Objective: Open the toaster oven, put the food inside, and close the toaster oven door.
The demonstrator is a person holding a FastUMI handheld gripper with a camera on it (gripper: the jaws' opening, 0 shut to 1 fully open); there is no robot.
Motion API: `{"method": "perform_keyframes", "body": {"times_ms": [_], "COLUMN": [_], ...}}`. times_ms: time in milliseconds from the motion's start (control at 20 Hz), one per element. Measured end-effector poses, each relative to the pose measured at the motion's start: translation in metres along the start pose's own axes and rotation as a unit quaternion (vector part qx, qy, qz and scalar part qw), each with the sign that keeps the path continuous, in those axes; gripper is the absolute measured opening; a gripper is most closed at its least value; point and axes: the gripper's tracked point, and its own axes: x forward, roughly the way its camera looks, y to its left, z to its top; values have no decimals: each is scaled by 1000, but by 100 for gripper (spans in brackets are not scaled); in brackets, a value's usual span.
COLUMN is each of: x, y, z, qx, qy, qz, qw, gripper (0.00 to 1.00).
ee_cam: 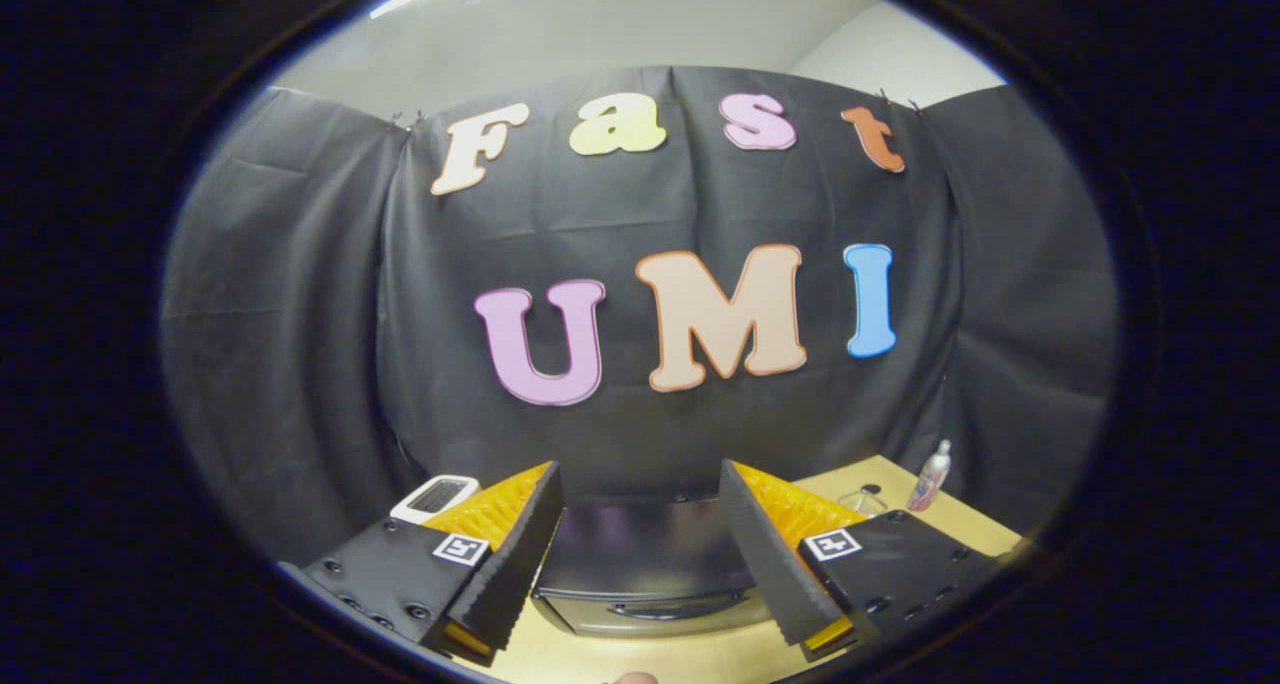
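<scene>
The toaster oven (pixel 645 564) is a dark box with a grey front, seen from above between and just beyond my fingers. Its door looks closed, with a curved handle (pixel 680 609) across the front. My gripper (pixel 640 479) is held high over the oven, open, with nothing between its fingers. A small rounded bit of something pale (pixel 632 678) peeks in at the near edge of the table, below the oven; what it is I cannot tell.
The oven stands on a light wooden table (pixel 640 656). A small white device (pixel 436 496) lies beyond the left finger. Beyond the right finger stand a clear glass item (pixel 866 500) and a small bottle (pixel 930 476). Black cloth walls close the booth behind.
</scene>
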Motion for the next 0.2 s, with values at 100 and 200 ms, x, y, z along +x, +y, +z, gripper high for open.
{"method": "perform_keyframes", "body": {"times_ms": [100, 200], "x": [1, 2], "y": [6, 10], "z": [18, 25], "qx": [-8, -13], "qy": [-17, -24], "qz": [6, 9], "qw": [1000, 1000], "gripper": [98, 98]}}
